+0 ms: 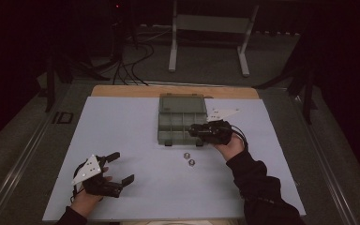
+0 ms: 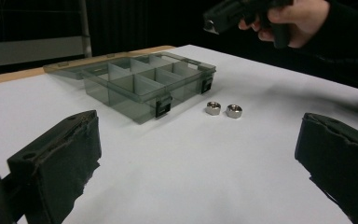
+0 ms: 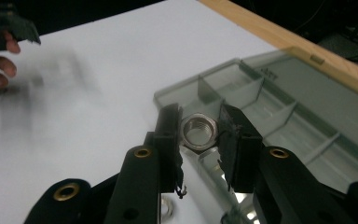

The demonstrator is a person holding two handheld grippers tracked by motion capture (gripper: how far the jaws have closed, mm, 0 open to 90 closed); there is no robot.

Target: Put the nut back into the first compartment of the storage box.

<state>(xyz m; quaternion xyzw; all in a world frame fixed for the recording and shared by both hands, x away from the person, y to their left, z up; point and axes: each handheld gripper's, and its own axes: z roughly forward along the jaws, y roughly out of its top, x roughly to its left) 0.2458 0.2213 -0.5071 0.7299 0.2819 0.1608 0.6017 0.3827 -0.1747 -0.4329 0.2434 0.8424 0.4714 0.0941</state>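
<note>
- Right hand-held gripper point(image 3: 199, 133) clamps a silver hex nut point(image 3: 198, 132) between its pads, held above the front edge of the open grey compartment box point(image 1: 180, 118).
- Left hand-held gripper point(image 1: 120, 167) rests on the bench point(image 1: 122, 126) near its front left, jaws spread wide, nothing between them.
- Two more hex nuts point(image 1: 189, 159) lie on the white sheet just in front of the box, close together.
- Small raised marking on the box lid point(image 3: 266, 70); too small to read.
</note>
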